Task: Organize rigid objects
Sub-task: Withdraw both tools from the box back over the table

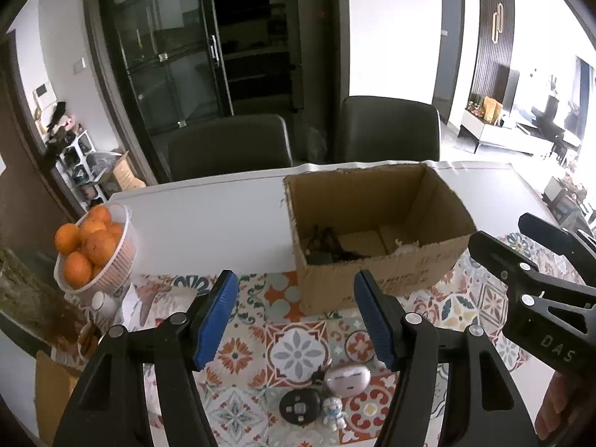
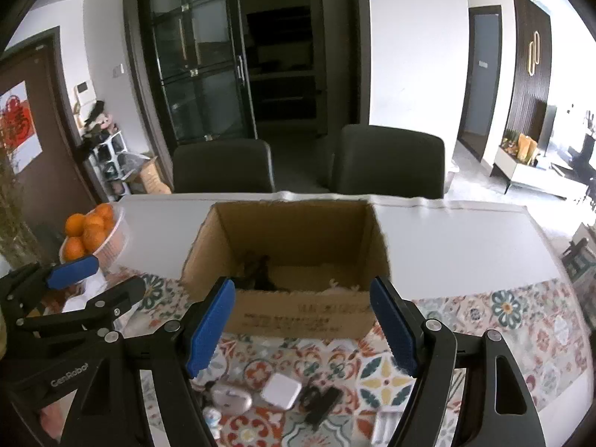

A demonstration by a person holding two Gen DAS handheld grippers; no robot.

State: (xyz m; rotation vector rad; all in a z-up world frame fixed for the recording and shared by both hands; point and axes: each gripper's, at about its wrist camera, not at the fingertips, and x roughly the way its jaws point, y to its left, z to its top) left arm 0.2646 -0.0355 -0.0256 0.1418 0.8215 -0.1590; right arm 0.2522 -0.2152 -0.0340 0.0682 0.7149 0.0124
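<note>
"DAS" lettering on right tongs [image 1: 521,231]

Open-topped box [image 2: 298,309] stands on the patterned mat [image 2: 484,320]; top access unobstructed, near wall faces both grippers. Dark items lie in the box's left part [image 2: 260,272], the right floor mostly bare. Mat between box and small items [image 2: 281,395] is free. Orange basket [image 1: 97,249] blocks the left side. White tabletop [image 2: 465,246] right of box open. Two chairs [image 2: 387,164] behind the table's far edge.
</note>
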